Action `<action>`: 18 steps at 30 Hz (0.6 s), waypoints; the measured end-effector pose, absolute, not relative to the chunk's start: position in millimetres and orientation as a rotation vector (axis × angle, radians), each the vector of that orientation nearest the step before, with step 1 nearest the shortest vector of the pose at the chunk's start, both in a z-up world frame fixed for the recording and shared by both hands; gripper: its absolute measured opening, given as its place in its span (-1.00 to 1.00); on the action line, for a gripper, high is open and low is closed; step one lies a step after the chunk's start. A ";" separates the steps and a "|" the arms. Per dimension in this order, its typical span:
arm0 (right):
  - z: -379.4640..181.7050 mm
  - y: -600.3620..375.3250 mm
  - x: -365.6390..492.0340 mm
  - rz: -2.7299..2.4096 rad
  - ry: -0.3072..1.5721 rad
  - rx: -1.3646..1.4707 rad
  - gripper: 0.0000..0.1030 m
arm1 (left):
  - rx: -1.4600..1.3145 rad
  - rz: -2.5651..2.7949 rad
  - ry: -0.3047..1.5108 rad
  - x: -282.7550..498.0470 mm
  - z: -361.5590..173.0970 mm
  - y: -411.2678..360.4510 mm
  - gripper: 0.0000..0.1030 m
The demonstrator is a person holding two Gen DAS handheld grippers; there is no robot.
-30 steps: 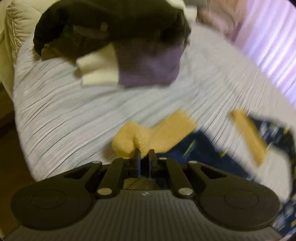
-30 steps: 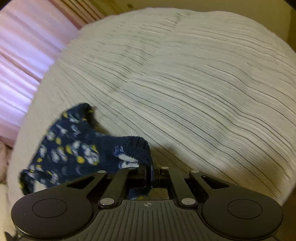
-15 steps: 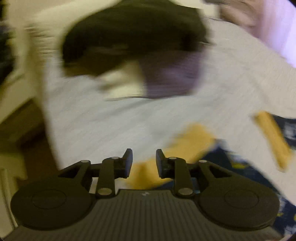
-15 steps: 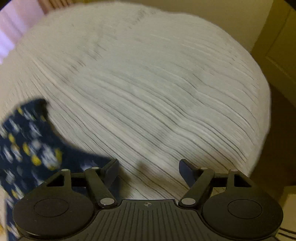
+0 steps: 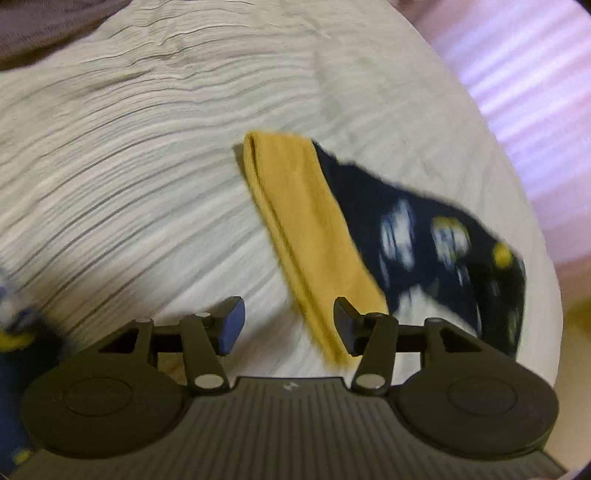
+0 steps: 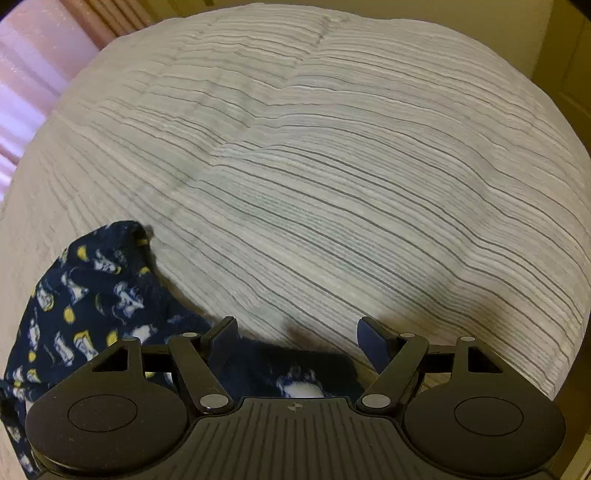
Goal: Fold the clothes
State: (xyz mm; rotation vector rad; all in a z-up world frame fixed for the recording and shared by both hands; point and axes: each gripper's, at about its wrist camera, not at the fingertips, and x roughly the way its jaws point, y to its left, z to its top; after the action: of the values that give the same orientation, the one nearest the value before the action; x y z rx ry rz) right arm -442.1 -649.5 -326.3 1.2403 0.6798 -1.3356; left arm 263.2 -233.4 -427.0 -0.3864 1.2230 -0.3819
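Note:
A navy sock with white and yellow prints (image 5: 436, 236) and a yellow cuff (image 5: 310, 229) lies flat on the striped white bedspread (image 5: 147, 177). My left gripper (image 5: 288, 325) is open and empty, with the cuff's near end just ahead of its right finger. A second navy printed sock (image 6: 96, 302) lies at the lower left of the right wrist view, part of it running under the tool. My right gripper (image 6: 299, 339) is open wide and empty above that sock's near end.
A dark pile of clothes (image 5: 33, 26) shows at the top left of the left wrist view. Pink curtains (image 5: 532, 81) hang beyond the bed's far side. The bed edge, a wall and a door (image 6: 569, 74) lie to the right in the right wrist view.
Both grippers were shut on sock fabric a second ago and have opened and let go. The left gripper has swung right, away from the clothes pile, over the flat yellow-cuffed sock.

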 end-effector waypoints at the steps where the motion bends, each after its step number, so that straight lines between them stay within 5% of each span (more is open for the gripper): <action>1: -327.9 -650.9 -441.1 -1.349 0.683 1.243 0.45 | -0.391 -0.368 1.216 272.4 -431.8 -239.5 -0.02; 2: -329.7 -652.0 -439.1 -1.365 0.687 1.247 0.45 | -0.392 -0.354 1.210 281.9 -436.4 -245.8 -0.07; 3: -332.0 -653.1 -436.8 -1.380 0.691 1.251 0.45 | -0.361 -0.361 1.205 292.4 -439.3 -256.3 -0.36; 4: -334.9 -654.3 -433.9 -1.394 0.693 1.257 0.45 | -0.308 -0.386 1.205 303.1 -439.5 -268.7 -0.95; 6: -339.9 -656.7 -427.3 -1.422 0.694 1.267 0.45 | -0.202 -0.454 1.193 321.7 -430.2 -292.3 -0.95; 14: -331.2 -679.2 -393.9 -1.441 0.665 1.215 0.45 | 0.109 -0.770 0.687 417.6 -263.8 -327.4 -0.95; 18: -330.3 -694.4 -375.9 -1.409 0.660 1.186 0.45 | 0.297 -0.738 0.604 444.2 -240.4 -325.0 -0.93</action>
State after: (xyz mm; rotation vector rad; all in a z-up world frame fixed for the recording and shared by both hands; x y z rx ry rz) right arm -375.9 -694.4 -330.3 1.1858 0.6603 -1.4089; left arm 444.2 -325.0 -240.4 0.2972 0.6035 -0.7379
